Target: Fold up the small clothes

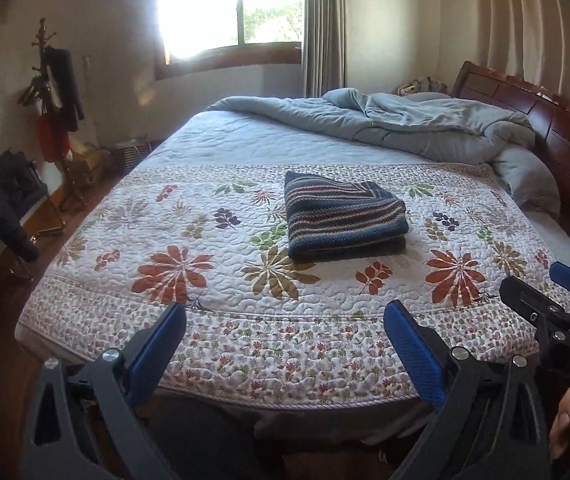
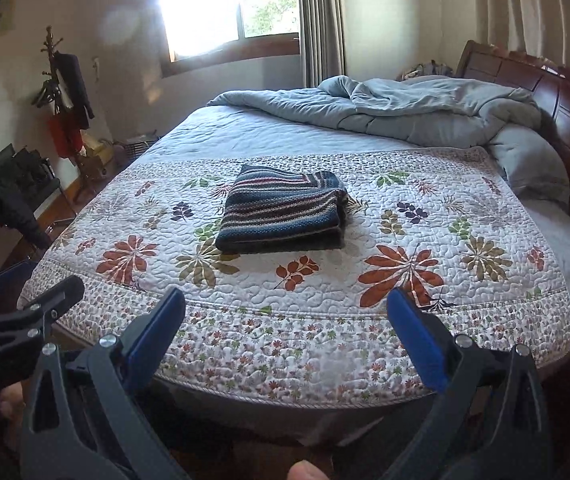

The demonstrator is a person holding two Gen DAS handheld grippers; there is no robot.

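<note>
Since the striped sweater (image 1: 345, 216) already lies in a neat flat square in the middle of the bed (image 1: 245, 356), the folding looks done, or very close to done. Its edges line up and no sleeve sticks out. It rests on the flowery quilt (image 2: 325, 320), well away from both tools. I can see no other small clothes waiting on the quilt, so there may be nothing left to fold here, but I cannot be sure from these pictures.

The left tool (image 1: 285, 334) is wide open and holds nothing. The right tool (image 2: 285, 320) is wide open too, and also holds nothing. Both hang near the foot of the bed, side by side, pointing at the sweater. In the left view the right tool shows at the right edge, and in the right view the left tool shows at the left edge.

Other things sit around the room. A rumpled blue blanket (image 1: 405, 124) is piled at the far end of the bed by the wooden headboard (image 1: 545, 128). A coat rack (image 1: 53, 92) with dark and red clothes stands by the wall on the left, with a dark chair (image 2: 17, 192) near it. A bright window (image 1: 225, 4) is behind the bed.

Nothing stands between the tools and the sweater. The quilt around it is bare.
</note>
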